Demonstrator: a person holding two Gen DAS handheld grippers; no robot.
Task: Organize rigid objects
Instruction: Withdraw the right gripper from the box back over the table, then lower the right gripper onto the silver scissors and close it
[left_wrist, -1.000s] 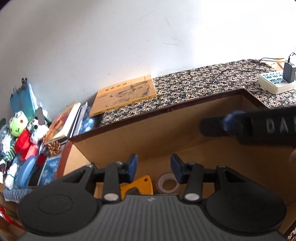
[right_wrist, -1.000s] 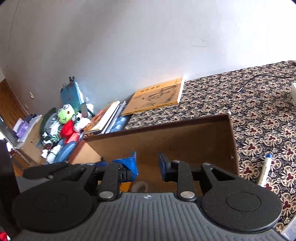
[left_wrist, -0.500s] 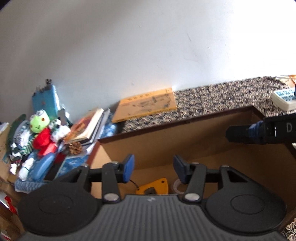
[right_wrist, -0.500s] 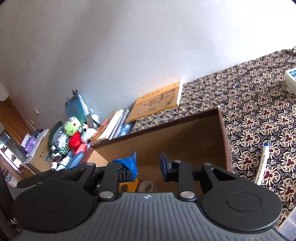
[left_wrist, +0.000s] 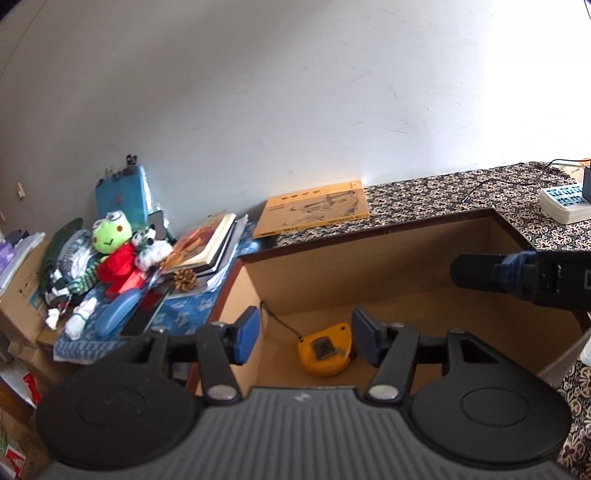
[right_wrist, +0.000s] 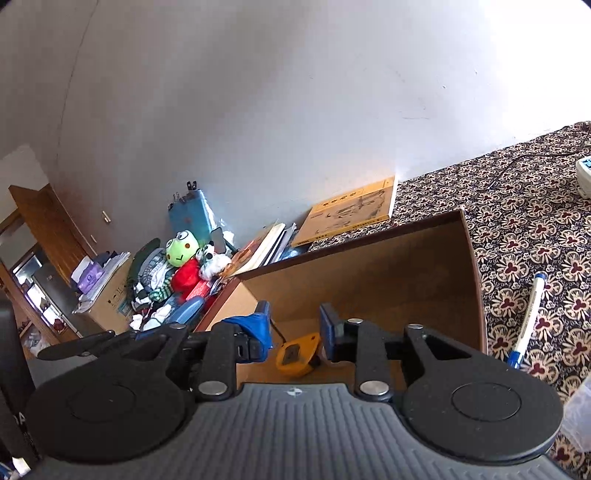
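A brown cardboard box (left_wrist: 369, 269) stands open on the patterned tablecloth; it also shows in the right wrist view (right_wrist: 369, 273). A yellow tape measure (left_wrist: 325, 352) lies on its floor, also seen in the right wrist view (right_wrist: 297, 352). My left gripper (left_wrist: 304, 339) is open and empty above the box's near left side. My right gripper (right_wrist: 295, 326) is open and empty above the box. The right gripper's black body (left_wrist: 524, 277) reaches in from the right in the left wrist view. A white and blue marker (right_wrist: 528, 317) lies on the cloth right of the box.
A yellow book (left_wrist: 314, 212) lies behind the box. Stacked books (left_wrist: 203, 249), a pine cone (left_wrist: 184, 278) and plush toys (left_wrist: 110, 236) crowd the left. A white power strip (left_wrist: 565, 201) sits at the far right. The wall is close behind.
Both grippers have lifted and pulled back, so more wall and left-side clutter shows. The tape roll seen earlier in the box is hidden now. Jaws stayed open.
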